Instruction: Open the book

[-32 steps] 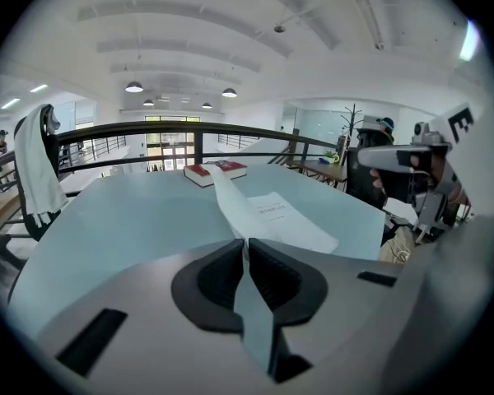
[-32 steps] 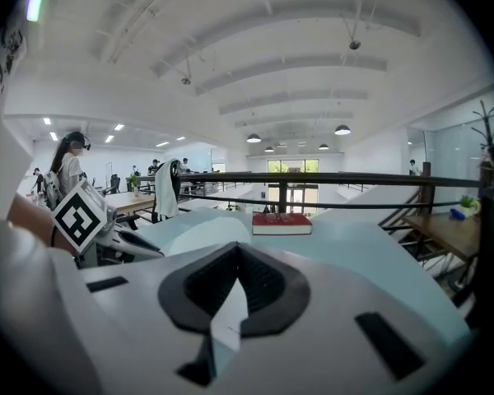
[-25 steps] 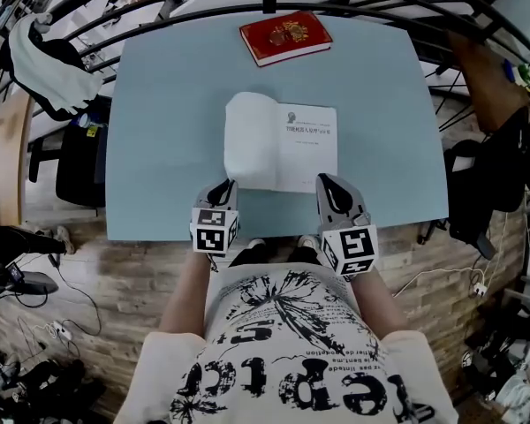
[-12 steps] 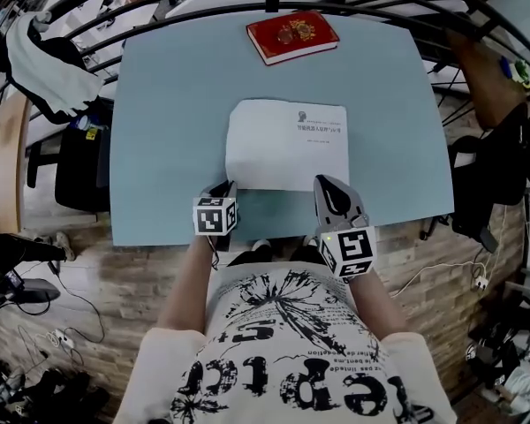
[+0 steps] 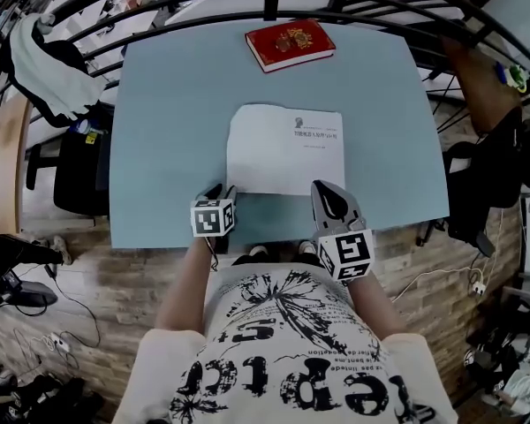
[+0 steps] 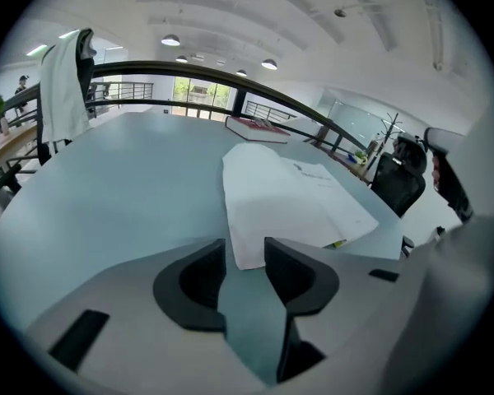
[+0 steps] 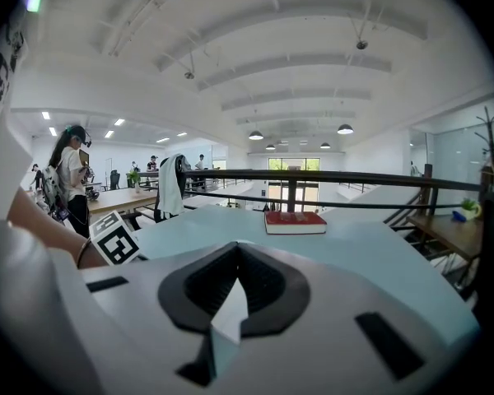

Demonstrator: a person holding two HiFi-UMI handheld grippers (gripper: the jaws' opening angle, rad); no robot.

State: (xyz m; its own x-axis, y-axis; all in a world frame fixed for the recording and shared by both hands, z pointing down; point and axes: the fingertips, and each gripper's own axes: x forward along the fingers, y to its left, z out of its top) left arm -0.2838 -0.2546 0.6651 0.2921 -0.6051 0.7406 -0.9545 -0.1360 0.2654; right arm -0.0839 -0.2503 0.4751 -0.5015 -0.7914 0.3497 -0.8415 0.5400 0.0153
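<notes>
The page that was mid-turn a second ago now lies flat, and the book (image 5: pixel 285 148) rests open at the centre of the worktop (image 5: pixel 177 104). At its 7 o'clock corner, the left gripper (image 6: pixel 245 257) jaws are opening with nothing between them. The right gripper (image 7: pixel 235 253) jaws are clenched on the 5 o'clock corner. The task appears complete.

Bright, even light all round: round ceiling lamps (image 7: pixel 344 128) glow overhead and the big windows (image 6: pixel 199 95) at the far end blow out pale. The open white paper book (image 5: pixel 285 148) glares, its small print barely readable, on the pale blue table top (image 5: pixel 177 131), where shadows are soft and faint. Both gripper views curl into black fisheye corners, and the black metal railing (image 6: pixel 189 70) bows into an arc. The nearest foreground goes soft.
</notes>
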